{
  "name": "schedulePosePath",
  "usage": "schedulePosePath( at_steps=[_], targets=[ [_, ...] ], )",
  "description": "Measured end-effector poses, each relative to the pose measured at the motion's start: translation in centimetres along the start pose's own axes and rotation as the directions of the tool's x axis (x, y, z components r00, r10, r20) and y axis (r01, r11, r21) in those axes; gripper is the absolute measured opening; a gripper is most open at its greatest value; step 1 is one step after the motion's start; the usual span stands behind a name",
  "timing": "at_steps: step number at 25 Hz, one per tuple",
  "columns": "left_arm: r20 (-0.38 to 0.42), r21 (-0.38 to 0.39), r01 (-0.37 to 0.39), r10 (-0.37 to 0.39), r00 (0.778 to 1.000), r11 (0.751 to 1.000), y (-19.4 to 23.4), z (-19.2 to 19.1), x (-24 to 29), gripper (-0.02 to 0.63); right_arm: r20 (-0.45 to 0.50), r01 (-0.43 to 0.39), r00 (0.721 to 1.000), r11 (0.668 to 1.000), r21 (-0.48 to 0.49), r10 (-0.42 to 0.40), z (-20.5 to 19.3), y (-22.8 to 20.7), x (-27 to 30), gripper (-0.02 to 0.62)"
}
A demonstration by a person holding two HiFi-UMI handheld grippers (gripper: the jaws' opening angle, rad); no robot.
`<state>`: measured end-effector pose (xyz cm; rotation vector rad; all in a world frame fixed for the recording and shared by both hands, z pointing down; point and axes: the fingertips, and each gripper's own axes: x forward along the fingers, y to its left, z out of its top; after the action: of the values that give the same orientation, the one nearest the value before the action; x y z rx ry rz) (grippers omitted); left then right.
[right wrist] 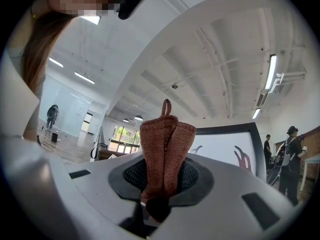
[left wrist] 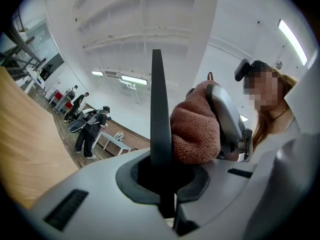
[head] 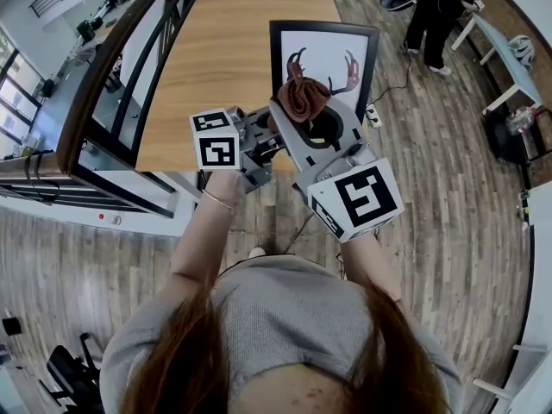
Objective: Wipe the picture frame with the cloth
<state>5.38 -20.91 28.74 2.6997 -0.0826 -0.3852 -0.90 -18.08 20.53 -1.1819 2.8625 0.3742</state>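
Wiping target: the picture frame [head: 324, 54], black-rimmed around a white print of red antlers, stood upright over the near right part of the wooden surface [head: 216, 59]. Whether its bottom edge rested there could not be told.
Hold on the frame: the left gripper [head: 261, 138] had its jaws closed onto the frame's thin lower edge, steadying it.
Cloth: the reddish-brown cloth [head: 302, 100] was bunched and pinched in the shut jaws of the right gripper [head: 317, 128]. It sat low against the frame's printed face, but actual contact could not be confirmed.
Step in hand (judged): settling the cloth onto the face, so the wipe looked to be at its start.
Doing it well (judged): press lightly with the soft fold only and sweep across the face, then along the rim. The left hold should brace against each push, and the hard jaw tips should stay off the glazing.
Risk (judged): with one narrow grip on one edge, a firm shove could pivot or tip the frame.
Around the frame: a white power strip [head: 373, 115] lay on the floor just past its right side. A person [head: 435, 11] in dark clothes stood well beyond it near a white table [head: 509, 59]. A dark railing [head: 112, 93] ran along the surface's far left.
In the way: nothing lay between cloth and frame, but the left gripper covered the lower left corner, which would likely need a regrip.
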Motion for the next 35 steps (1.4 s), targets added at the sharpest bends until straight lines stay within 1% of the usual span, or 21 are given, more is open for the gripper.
schedulePosePath(
  at_steps=[4, 9, 19, 22, 24, 28, 32, 35],
  targets=[
    [-0.001, 0.007, -0.007, 0.007, 1.000, 1.000, 0.1, 0.1, 0.0, 0.017, -0.011, -0.032, 0.999, 0.999, 0.016, 0.033, 0.0, 0.7, -0.8, 0.097],
    [0.009, -0.004, -0.017, 0.017, 1.000, 1.000, 0.2, 0.1, -0.3, 0.017, -0.028, -0.061, 0.998, 0.998, 0.020, 0.062, -0.3, 1.6, -1.8, 0.097],
    [0.035, -0.015, -0.027, 0.028, 0.999, 1.000, 0.0, 0.3, -0.1, 0.017, -0.058, -0.096, 0.993, 0.994, 0.055, 0.099, -0.8, 2.2, -3.8, 0.097],
    [0.033, -0.019, -0.025, 0.026, 0.999, 1.000, 0.0, 0.4, -0.3, 0.017, -0.070, -0.102, 0.992, 0.993, 0.053, 0.105, -0.8, 2.5, -3.9, 0.097],
    [0.029, -0.014, -0.030, 0.030, 0.999, 0.999, 0.0, 0.5, -0.2, 0.017, -0.089, -0.117, 0.989, 0.992, 0.047, 0.121, -1.0, 2.8, -4.0, 0.097],
    [0.036, -0.021, -0.046, 0.047, 0.998, 0.999, 0.2, 0.4, 0.0, 0.017, -0.157, -0.180, 0.970, 0.983, 0.047, 0.185, -2.0, 3.5, -5.0, 0.097],
    [0.060, -0.039, -0.058, 0.060, 0.996, 0.998, 0.5, 0.4, -0.2, 0.017, -0.181, -0.194, 0.963, 0.979, 0.062, 0.202, -2.9, 3.6, -5.7, 0.097],
    [0.052, -0.036, -0.064, 0.065, 0.997, 0.997, 0.5, 0.3, -0.3, 0.017, -0.171, -0.187, 0.966, 0.981, 0.057, 0.194, -2.4, 3.5, -6.0, 0.097]
  ],
)
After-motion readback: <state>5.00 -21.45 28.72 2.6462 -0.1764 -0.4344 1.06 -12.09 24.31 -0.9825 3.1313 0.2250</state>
